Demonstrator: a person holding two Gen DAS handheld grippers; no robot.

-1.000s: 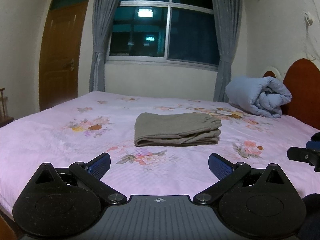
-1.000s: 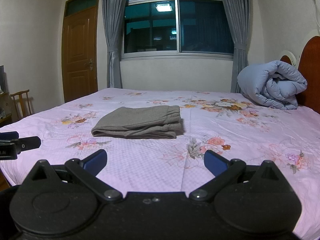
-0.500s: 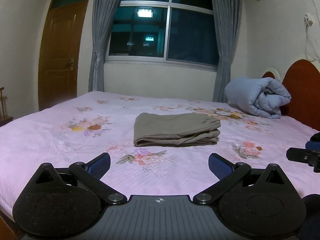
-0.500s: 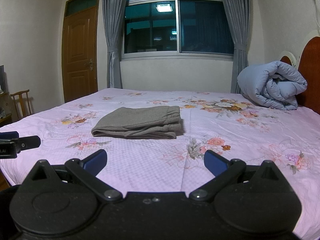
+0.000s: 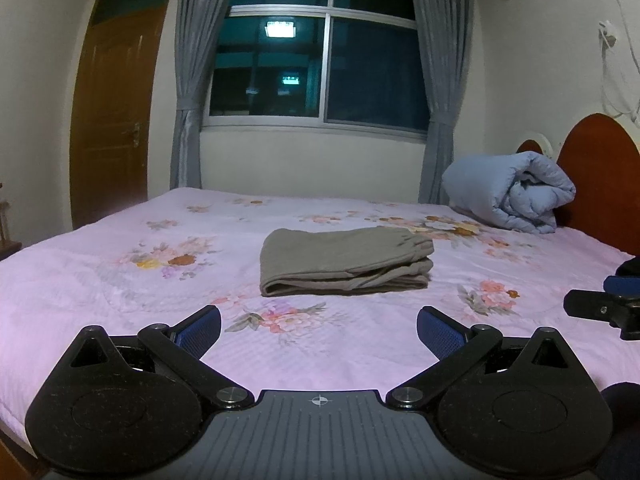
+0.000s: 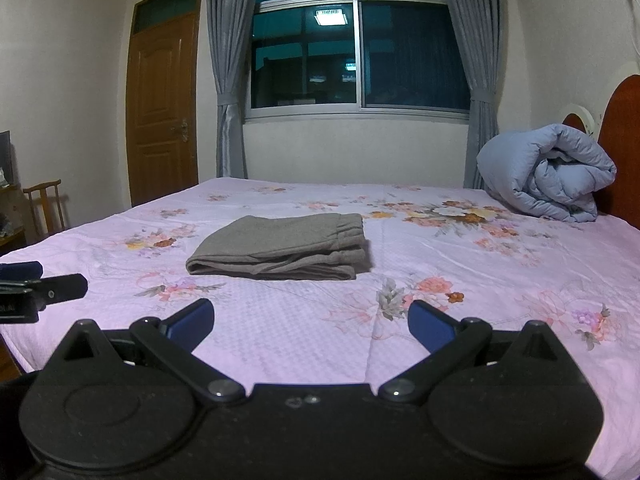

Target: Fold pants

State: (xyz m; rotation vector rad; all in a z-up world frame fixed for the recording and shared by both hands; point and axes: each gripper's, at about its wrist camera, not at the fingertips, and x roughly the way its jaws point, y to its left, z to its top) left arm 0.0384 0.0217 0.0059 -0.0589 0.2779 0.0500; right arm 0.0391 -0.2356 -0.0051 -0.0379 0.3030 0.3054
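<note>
Currently, the folded pants point(image 5: 346, 262) lie centre-frame, long axis left-right, well apart from left gripper point(image 5: 319, 326) and right gripper point(image 6: 310, 322); both gape wide, empty, neither clearly nearer.

Left tongs point(image 5: 319, 329) and right tongs point(image 6: 311, 322) both gape wide, empty.

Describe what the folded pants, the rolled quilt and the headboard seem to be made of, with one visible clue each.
Pants: soft, matte grey-brown knit or woven cloth, perhaps cotton; layers sag, waistband is gathered.
Quilt: padded blue fabric with a slight sheen; puffy stitched folds.
Headboard: probably varnished reddish wood; smooth, hard, curved face.
</note>
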